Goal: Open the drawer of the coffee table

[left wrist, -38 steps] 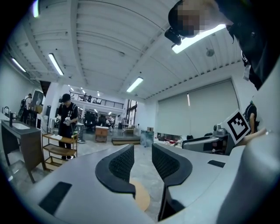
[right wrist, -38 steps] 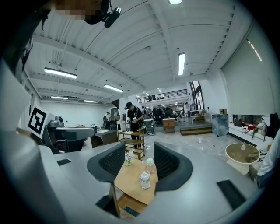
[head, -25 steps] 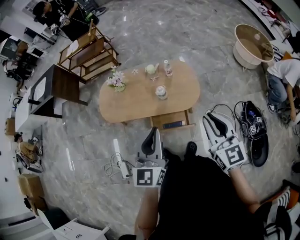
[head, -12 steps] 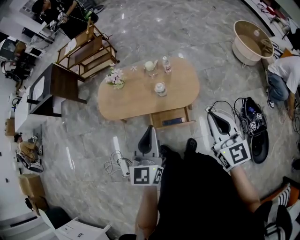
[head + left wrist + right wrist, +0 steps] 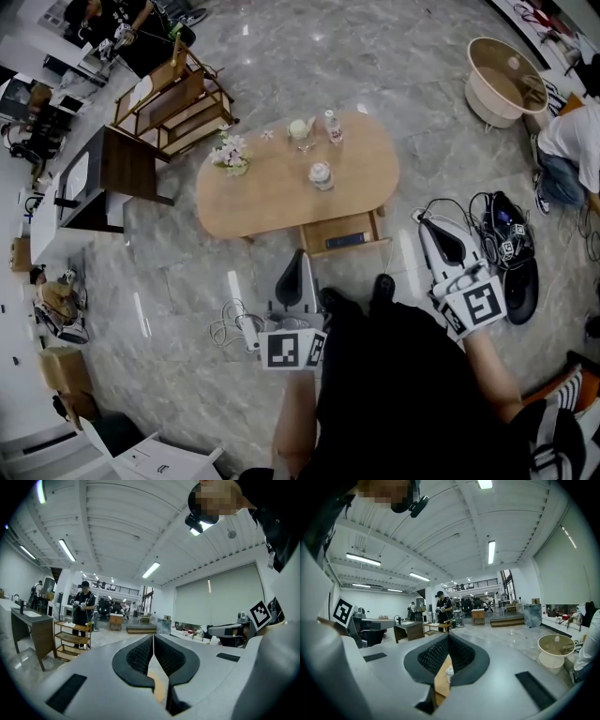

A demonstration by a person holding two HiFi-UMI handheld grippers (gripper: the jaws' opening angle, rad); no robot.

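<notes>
Barely anything has moved since a second ago: in the head view the drawer [image 5: 345,234] seems already out under the bench [image 5: 272,202]; left gripper view, my left hand-held gripper [image 5: 153,637] closed and empty; right gripper view, my right hand-held gripper [image 5: 448,637] likewise, so leaning in could bump it shut.

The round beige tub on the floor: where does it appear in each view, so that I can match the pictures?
Head view: the round beige tub is at the top right, near the picture's edge.
Left gripper view: it is not in this picture.
Right gripper view: it is at the lower right.
Shared landmark: the wooden shelf rack, top left in the head view, lower left in the left gripper view, near the centre in the right gripper view.
</notes>
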